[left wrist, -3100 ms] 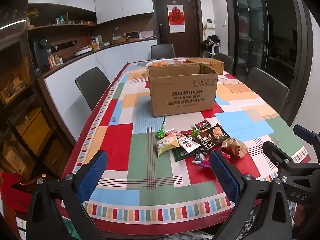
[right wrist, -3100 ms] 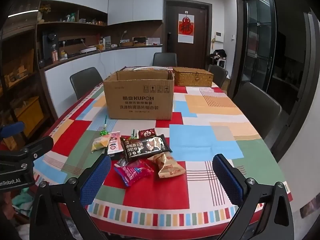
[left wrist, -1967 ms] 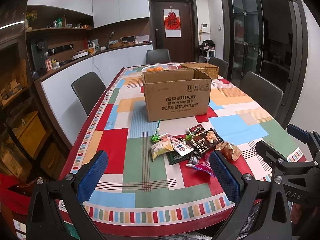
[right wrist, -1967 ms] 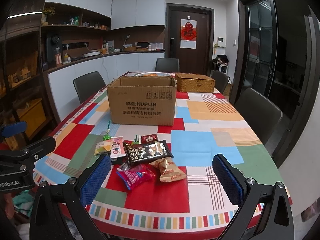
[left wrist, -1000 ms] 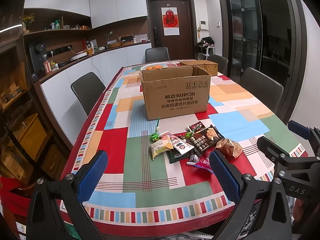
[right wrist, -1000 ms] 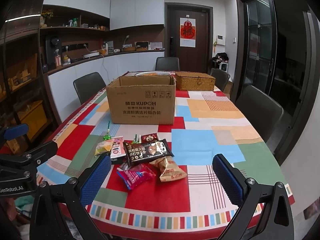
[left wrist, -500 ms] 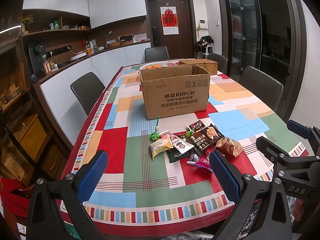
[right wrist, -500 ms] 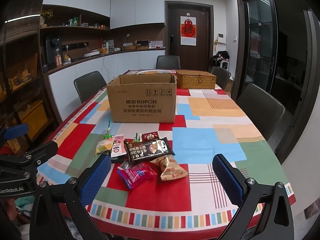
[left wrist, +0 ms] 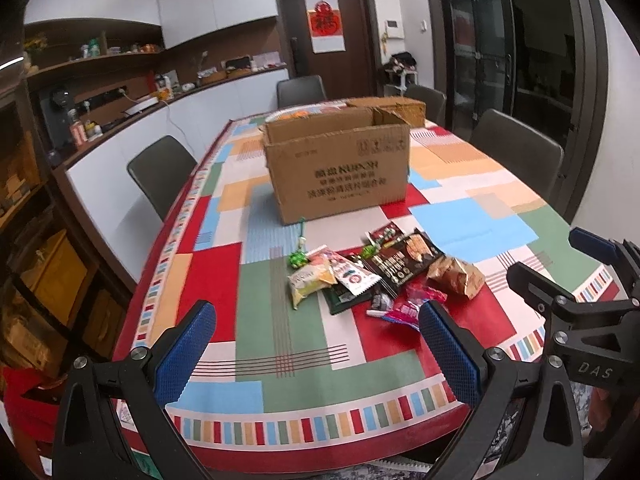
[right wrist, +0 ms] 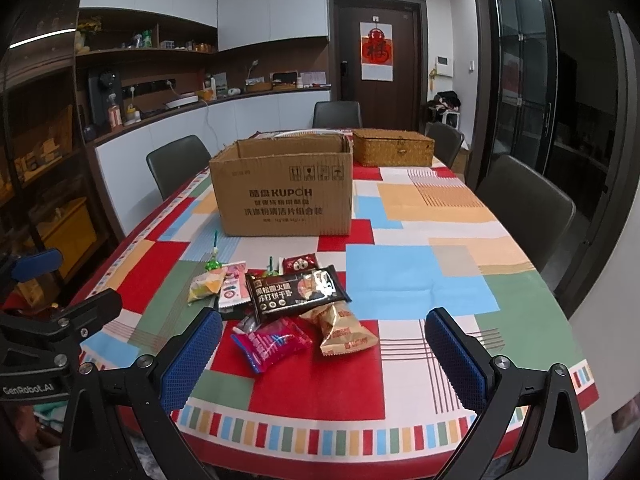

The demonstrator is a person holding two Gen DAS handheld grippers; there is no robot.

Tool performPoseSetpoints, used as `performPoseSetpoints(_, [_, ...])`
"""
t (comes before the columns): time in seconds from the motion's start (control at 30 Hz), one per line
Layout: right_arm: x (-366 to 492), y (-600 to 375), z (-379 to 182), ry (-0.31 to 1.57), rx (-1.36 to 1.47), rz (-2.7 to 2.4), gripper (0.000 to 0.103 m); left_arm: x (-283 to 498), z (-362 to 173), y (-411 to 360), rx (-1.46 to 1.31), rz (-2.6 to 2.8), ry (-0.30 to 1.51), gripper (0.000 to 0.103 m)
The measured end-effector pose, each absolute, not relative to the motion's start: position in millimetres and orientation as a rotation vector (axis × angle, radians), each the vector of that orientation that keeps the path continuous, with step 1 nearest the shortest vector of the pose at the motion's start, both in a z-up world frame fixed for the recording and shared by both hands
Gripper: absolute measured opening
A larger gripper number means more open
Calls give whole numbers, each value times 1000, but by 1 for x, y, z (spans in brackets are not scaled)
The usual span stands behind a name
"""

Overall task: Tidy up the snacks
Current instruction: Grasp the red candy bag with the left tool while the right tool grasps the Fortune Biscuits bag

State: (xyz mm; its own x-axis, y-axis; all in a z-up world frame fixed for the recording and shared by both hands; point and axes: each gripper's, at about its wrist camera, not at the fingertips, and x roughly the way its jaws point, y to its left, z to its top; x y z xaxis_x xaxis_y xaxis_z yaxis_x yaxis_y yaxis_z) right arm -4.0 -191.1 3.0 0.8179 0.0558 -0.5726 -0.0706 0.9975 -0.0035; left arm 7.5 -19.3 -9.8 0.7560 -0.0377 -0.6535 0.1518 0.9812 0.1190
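both tongs, left tongs (left wrist: 316, 354) and right tongs (right wrist: 324, 356), stand wide apart and hold nothing, short of the near bench (right wrist: 320, 384) edge. the snacks (right wrist: 280, 300) lie heaped and overlapping mid-bench, just in front of the open cardboard box (right wrist: 284, 196), likely their destination. you do best to start with the outliers: the pink packet (right wrist: 272, 342) and tan packet (right wrist: 344, 332) sit nearest the right tongs. pinch a crimped edge, not the puffed middle. take one at a time; the black packet (right wrist: 296, 294) rests on its neighbours.
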Motion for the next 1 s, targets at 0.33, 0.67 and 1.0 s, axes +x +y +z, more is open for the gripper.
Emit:
performPoseSetpoints(0.33, [28,-211,-21,711,-29,62,102,42,-37,-56,273,-276,816,97])
performPoseSetpoints(0.67, [73,-222,-52,848,-83,164,92,82,-71,-86,295,-400,944,73])
performPoseSetpoints(1.0, [109,-223,-79,960,-51,263,72,111,-104,-102,263,-491,1059,52])
